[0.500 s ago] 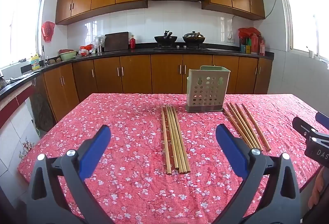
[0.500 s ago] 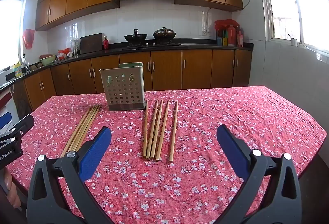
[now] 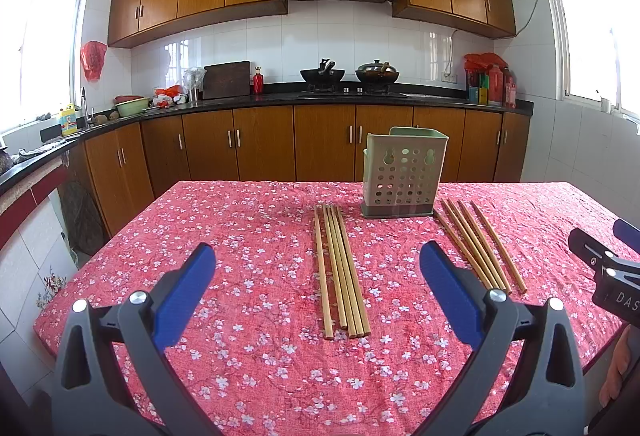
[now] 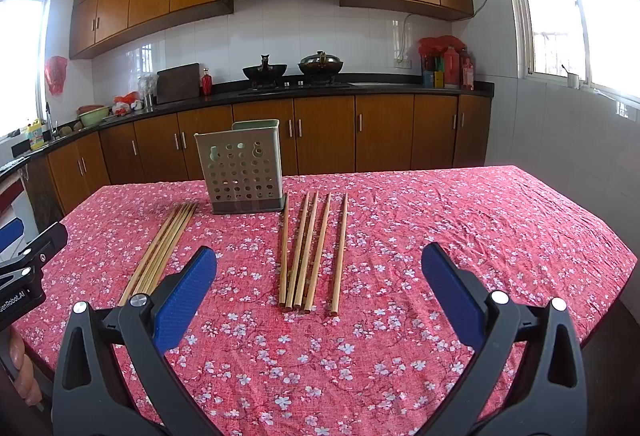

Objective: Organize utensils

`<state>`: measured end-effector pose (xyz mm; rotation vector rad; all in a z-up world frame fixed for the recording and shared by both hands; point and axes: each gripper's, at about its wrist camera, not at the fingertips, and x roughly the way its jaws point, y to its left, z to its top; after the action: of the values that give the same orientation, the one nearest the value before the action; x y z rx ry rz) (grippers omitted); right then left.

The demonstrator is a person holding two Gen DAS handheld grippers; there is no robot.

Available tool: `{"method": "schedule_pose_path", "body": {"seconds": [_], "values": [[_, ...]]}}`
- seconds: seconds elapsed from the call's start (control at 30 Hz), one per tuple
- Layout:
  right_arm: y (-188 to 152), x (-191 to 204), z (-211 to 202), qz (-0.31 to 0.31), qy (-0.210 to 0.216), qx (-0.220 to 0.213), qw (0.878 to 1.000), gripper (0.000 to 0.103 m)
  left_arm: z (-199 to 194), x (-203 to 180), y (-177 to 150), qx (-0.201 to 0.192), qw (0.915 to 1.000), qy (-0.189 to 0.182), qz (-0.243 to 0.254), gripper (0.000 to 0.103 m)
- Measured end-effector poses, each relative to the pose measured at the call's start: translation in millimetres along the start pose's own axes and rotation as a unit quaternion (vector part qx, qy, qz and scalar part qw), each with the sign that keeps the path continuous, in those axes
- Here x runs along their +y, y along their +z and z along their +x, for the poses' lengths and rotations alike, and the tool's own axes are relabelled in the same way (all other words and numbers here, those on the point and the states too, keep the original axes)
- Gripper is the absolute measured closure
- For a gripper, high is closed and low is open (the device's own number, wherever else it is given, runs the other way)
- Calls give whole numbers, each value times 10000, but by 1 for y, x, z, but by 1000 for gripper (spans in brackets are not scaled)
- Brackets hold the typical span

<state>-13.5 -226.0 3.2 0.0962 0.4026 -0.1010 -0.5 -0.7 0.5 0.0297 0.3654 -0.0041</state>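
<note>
Both claws hang spread wide, gripping nothing: we hold the left claw (image 3: 318,276) low over the near side of the desk (image 3: 240,220), the right claw (image 4: 320,278) likewise. Left bundle of chopsticks (image 3: 340,272) lies dead ahead of the left claw, between its fingers in view, long axis running away from us, far tips pointing just left of the holder (image 3: 404,171). Right bundle (image 4: 310,252), fanned looser, lies ahead of the right claw, slightly left of centre, same away-pointing axis, near ends toward us. Each claw is nearer its own bundle. Holder stands upright at the far ends, between the two bundles. We judge nothing organized yet.
</note>
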Motion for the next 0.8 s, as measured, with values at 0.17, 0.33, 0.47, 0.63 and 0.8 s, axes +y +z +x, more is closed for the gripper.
{"method": "schedule_pose_path", "body": {"seconds": [0.17, 0.33, 0.47, 0.63, 0.8], "values": [[0, 0, 0, 2, 0, 7, 10000, 2, 0, 0, 0, 8, 10000, 6, -4, 4], [0, 0, 0, 3, 2, 10, 10000, 2, 1, 0, 0, 6, 10000, -2, -5, 4], [0, 0, 1, 5, 3, 15, 10000, 2, 0, 0, 0, 3, 10000, 0, -3, 4], [-1, 0, 1, 7, 2, 19, 10000, 2, 0, 0, 0, 8, 10000, -3, 3, 4], [-1, 1, 1, 8, 3, 25, 10000, 2, 1, 0, 0, 12, 10000, 1, -1, 4]]}}
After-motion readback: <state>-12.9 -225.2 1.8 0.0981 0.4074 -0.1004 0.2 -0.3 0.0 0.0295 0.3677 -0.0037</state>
